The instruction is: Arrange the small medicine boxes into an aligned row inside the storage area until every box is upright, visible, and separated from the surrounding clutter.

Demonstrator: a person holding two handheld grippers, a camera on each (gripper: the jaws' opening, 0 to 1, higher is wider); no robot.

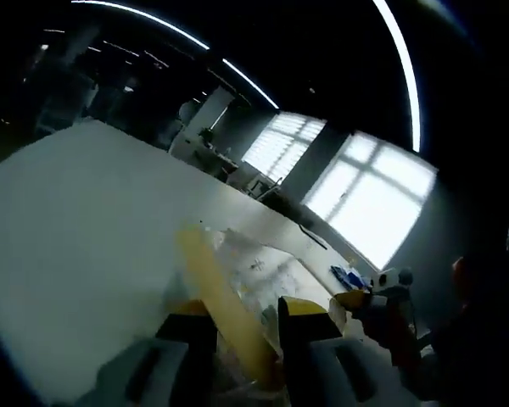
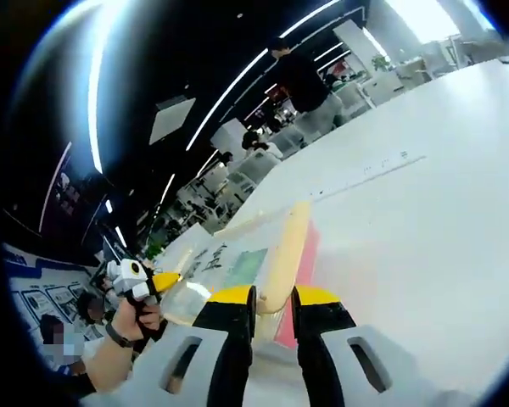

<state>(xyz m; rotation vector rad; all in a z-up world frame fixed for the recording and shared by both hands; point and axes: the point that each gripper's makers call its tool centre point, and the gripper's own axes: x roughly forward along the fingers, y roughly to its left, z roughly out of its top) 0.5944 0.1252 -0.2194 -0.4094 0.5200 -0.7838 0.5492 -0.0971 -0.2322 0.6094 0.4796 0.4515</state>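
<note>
Both tools clamp the yellowish rim of 1 clear plastic storage bin: the left tool (image 1: 248,326) grips its rim (image 1: 216,292), the right tool (image 2: 274,307) grips the opposite edge (image 2: 287,254). Beyond lies the white worktop (image 2: 424,203). Medicine boxes cannot be made out.

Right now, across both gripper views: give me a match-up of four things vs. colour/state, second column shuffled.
1 yellow rim
2 table
3 standing person
4 windows

a bright with daylight
b white
c dark top
d between the jaws of the right hand-held gripper

Pairs: 1-d, 2-b, 3-c, 4-a
</note>
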